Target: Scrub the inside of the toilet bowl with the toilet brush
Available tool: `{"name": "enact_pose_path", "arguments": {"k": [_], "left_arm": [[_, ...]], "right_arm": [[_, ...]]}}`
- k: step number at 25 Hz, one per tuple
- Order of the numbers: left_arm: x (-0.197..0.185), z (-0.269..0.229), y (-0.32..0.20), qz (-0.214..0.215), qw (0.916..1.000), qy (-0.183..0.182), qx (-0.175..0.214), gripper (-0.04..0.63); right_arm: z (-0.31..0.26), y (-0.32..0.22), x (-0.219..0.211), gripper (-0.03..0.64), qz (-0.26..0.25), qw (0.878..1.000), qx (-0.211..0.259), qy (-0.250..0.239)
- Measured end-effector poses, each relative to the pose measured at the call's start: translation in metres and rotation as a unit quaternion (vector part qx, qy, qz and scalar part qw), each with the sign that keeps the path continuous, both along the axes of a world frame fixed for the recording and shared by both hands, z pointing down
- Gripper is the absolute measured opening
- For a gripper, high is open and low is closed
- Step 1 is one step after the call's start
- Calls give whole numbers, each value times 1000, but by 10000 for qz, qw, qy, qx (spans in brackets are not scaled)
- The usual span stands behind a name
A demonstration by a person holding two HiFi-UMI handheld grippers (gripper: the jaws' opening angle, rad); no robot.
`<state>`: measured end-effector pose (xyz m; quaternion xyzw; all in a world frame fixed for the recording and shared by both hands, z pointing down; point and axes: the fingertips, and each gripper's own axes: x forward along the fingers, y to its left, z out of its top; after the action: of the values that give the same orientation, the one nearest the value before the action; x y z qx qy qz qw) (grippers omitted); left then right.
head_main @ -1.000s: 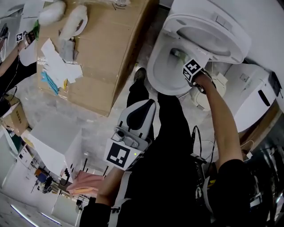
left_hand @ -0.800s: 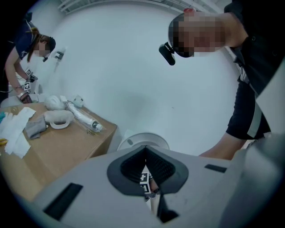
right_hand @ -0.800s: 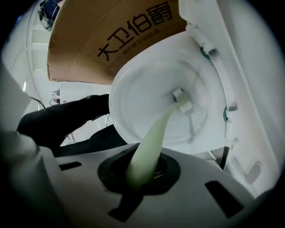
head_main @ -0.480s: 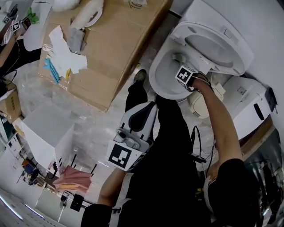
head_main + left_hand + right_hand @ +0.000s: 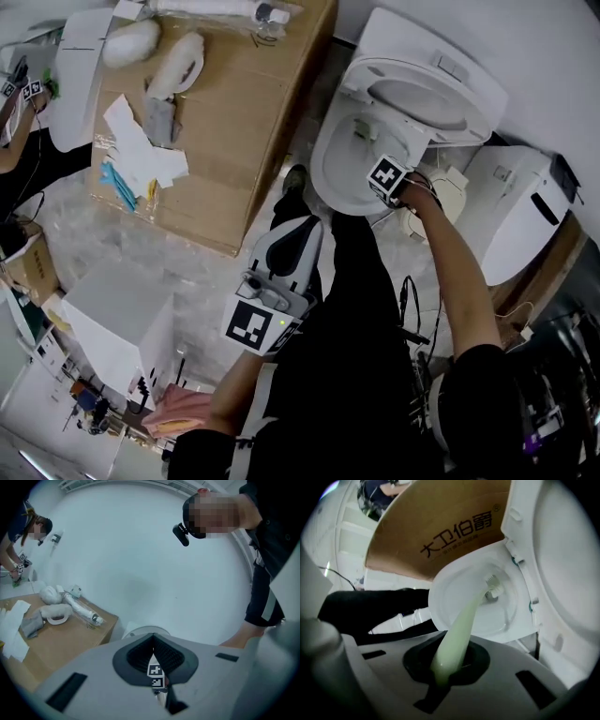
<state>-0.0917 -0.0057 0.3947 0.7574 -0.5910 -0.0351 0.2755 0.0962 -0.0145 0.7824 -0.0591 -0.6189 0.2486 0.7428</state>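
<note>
Right tool [image 5: 449,670]: clamped on toilet brush [image 5: 461,620] handle, angling the bristles inside toilet bowl [image 5: 445,588] for scrubbing. Left tool [image 5: 153,663]: closed, empty, idle well outside toilet bowl.

Even, diffuse indoor light fills the head view. No single source shows, and shadows are soft, the darkest area being the person's black clothing [image 5: 356,394] at the bottom. The white toilet bowl [image 5: 339,169] and its raised lid [image 5: 441,94] read bright, close to washed out, with little surface detail. Both gripper views are fisheye: straight edges bow, and black vignetting rounds off the corners. The left gripper view looks cool, bluish and slightly soft. In the right gripper view the pale green toilet brush [image 5: 461,625] is out of focus near the lens and the bowl is overexposed, while the print on the cardboard box [image 5: 440,531] is fairly sharp.
</note>
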Motion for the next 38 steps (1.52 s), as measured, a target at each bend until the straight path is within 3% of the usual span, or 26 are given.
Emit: {"name": "enact_pose_path", "arguments": {"k": [2, 4, 7, 10, 15, 20, 23, 26, 31, 33, 38], "left_arm": [[-1, -5, -4, 287, 9996, 16, 43, 8], [-2, -10, -7, 569, 9983, 37, 91, 8], [0, -20, -10, 1014, 9947, 54, 153, 8], [5, -27, -9, 1531, 9882, 36, 102, 8], [17, -44, -13, 2157, 9762, -156, 182, 8], [42, -77, -11, 2322, 9718, -200, 368, 8], [60, -97, -10, 2348, 9704, -231, 519, 8], [73, -116, -10, 2266, 9711, -282, 693, 8], [88, -154, -11, 2039, 9735, -349, 975, 8], [91, -167, -9, 1967, 9738, -399, 1072, 8], [93, -192, -16, 1791, 9742, -506, 1273, 9]], "right_arm": [[-21, 13, -11, 15, 1078, 9935, -120, -338], [-41, 26, -21, 15, 2281, 9707, -312, -692], [-73, 44, -29, 15, 3924, 9101, -553, -1211], [-111, 59, -30, 15, 5035, 8462, -610, -1633], [-181, 71, -31, 15, 6172, 7512, -401, -2307], [-258, 69, -22, 15, 6919, 6625, -164, -2865], [-306, 57, -13, 15, 7152, 6197, 32, -3231], [-354, 47, -3, 15, 7194, 5939, 277, -3590], [-426, 41, 11, 15, 7057, 5778, 675, -4044], [-447, 44, 15, 15, 6977, 5787, 773, -4151], [-481, 34, 17, 15, 6643, 5959, 1044, -4391]]}}
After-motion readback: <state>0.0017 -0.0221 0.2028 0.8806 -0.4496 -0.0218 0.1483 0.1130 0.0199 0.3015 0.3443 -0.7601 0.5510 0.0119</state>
